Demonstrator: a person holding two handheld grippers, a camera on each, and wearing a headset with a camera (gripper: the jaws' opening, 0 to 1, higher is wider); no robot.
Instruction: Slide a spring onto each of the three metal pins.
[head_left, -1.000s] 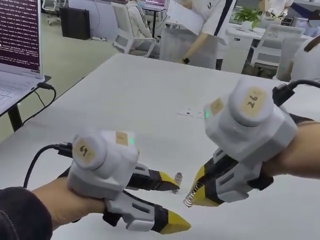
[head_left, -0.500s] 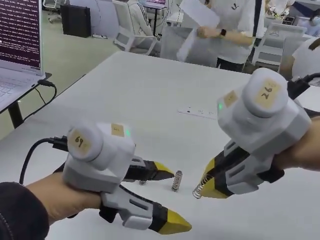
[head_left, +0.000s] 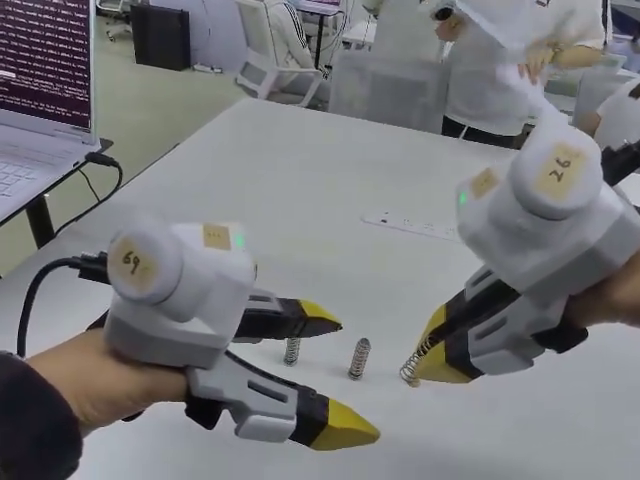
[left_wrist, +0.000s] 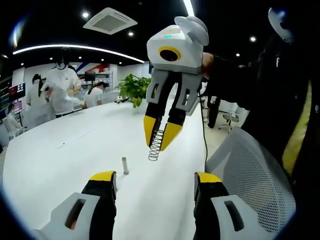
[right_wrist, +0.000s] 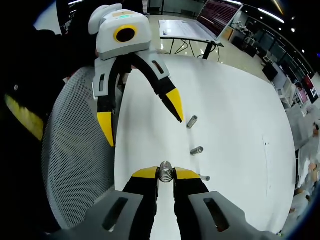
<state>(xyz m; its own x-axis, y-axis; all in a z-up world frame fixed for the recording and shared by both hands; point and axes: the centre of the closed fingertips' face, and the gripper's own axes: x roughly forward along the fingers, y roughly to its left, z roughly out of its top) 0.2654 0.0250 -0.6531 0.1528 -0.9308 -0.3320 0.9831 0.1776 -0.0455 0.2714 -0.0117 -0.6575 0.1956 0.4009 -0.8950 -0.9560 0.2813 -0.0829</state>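
Two small pins, one (head_left: 292, 350) beside the other (head_left: 359, 358), stand on the white table (head_left: 250, 180), each with a spring round it. My right gripper (head_left: 428, 366) hangs just right of them, shut on a third spring (head_left: 411, 366) that sticks out of its tips. In the right gripper view that spring (right_wrist: 166, 171) sits between my shut jaws, with the two sprung pins (right_wrist: 192, 121) (right_wrist: 197, 150) and a bare pin (right_wrist: 205, 177) beyond. My left gripper (head_left: 335, 378) is open and empty to the left of the pins. The left gripper view shows the right gripper (left_wrist: 162, 134) with its spring (left_wrist: 156, 145) above a pin (left_wrist: 125, 165).
An open laptop (head_left: 40, 90) stands on a side stand at the far left. A white power strip (head_left: 405, 225) lies mid-table behind the pins. People stand past the table's far edge. A grey mesh chair (left_wrist: 250, 175) is beside the table.
My left gripper has drawn back to the left, uncovering the second sprung pin. The right gripper, still shut on its spring, has shifted a little right. The head camera has moved too.
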